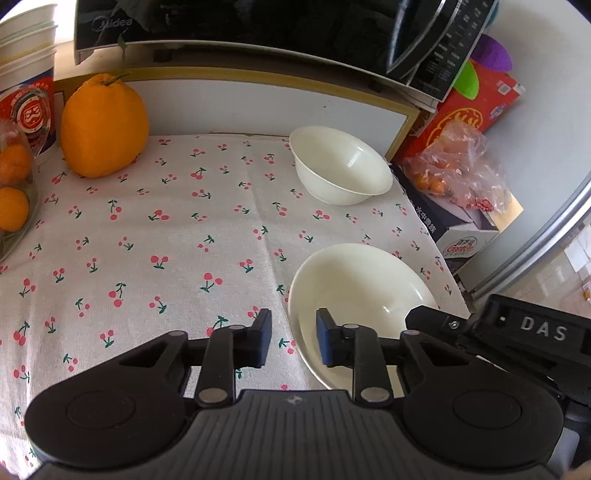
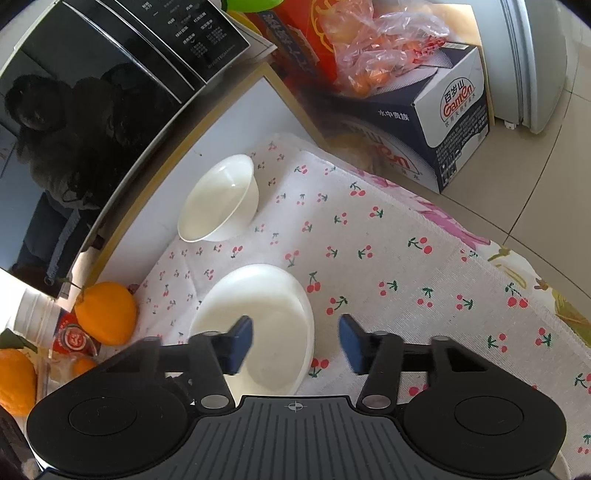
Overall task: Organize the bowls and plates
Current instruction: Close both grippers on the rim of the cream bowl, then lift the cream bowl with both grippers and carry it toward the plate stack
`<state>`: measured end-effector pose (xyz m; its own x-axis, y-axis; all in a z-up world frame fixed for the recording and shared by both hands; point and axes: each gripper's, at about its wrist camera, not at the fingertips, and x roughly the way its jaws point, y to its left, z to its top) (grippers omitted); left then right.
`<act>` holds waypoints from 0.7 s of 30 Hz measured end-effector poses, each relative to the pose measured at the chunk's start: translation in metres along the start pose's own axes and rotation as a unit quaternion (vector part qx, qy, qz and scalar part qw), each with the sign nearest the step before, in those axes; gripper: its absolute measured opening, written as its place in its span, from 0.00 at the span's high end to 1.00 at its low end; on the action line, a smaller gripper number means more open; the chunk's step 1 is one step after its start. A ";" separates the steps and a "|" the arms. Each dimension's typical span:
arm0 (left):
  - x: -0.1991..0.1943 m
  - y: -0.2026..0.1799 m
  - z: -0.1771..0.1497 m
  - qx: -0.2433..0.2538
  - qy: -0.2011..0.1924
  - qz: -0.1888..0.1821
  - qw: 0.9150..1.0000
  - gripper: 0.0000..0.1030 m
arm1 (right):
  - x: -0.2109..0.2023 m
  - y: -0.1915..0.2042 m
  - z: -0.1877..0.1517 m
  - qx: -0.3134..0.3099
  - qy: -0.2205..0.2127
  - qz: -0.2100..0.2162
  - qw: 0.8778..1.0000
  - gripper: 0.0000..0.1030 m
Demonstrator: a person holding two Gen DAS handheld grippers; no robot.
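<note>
A white deep plate (image 1: 354,295) lies on the cherry-print cloth (image 1: 166,229), and a white bowl (image 1: 340,164) stands upright behind it. My left gripper (image 1: 293,341) is open, its fingers on either side of the plate's left rim, just above it. My right gripper (image 2: 295,341) is open over the plate's (image 2: 266,314) right rim, with nothing between its pads. The bowl (image 2: 221,199) stands beyond it near the white board. The right gripper's body (image 1: 517,332) shows at the right of the left wrist view.
A large orange fruit (image 1: 103,125) sits at the back left, beside paper cups (image 1: 26,74) and small oranges (image 1: 13,184). A black microwave (image 1: 258,29) overhangs the back. Boxes (image 2: 443,110) and a bag of fruit (image 1: 454,166) stand past the cloth's right edge.
</note>
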<state>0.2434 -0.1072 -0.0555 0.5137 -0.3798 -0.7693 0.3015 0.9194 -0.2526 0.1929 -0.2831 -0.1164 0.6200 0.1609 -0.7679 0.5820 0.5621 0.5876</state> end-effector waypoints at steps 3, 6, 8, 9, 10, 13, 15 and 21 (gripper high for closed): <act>0.001 -0.004 -0.001 0.018 -0.003 -0.002 1.000 0.85 | 0.000 0.000 0.000 -0.004 0.002 0.003 1.000 0.74; 0.001 -0.007 -0.003 0.028 -0.007 0.000 1.000 0.86 | 0.000 0.000 0.000 -0.007 0.001 0.003 1.000 0.80; 0.001 -0.006 -0.003 0.027 -0.010 0.000 1.000 0.87 | 0.000 0.000 0.000 -0.007 0.001 0.002 1.000 0.82; 0.001 -0.005 -0.003 0.026 -0.011 -0.001 1.000 0.87 | 0.000 -0.001 0.000 -0.006 0.002 0.003 1.000 0.83; 0.001 -0.005 -0.004 0.025 -0.012 -0.001 1.000 0.87 | 0.000 -0.001 0.001 -0.006 0.002 0.004 1.000 0.84; 0.000 -0.006 -0.004 0.027 -0.014 0.001 1.000 0.87 | -0.002 0.000 0.002 -0.008 0.000 0.008 1.000 0.85; -0.001 -0.007 -0.005 0.029 -0.014 0.004 0.999 0.87 | -0.004 0.001 0.003 -0.009 -0.002 0.008 1.000 0.85; -0.006 -0.010 -0.005 0.037 -0.024 0.000 0.999 0.87 | -0.010 0.005 0.006 -0.025 -0.009 0.005 1.000 0.85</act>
<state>0.2334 -0.1134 -0.0511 0.5505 -0.3855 -0.7405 0.3585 0.9102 -0.2073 0.1927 -0.2863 -0.1039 0.6354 0.1512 -0.7572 0.5499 0.5999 0.5812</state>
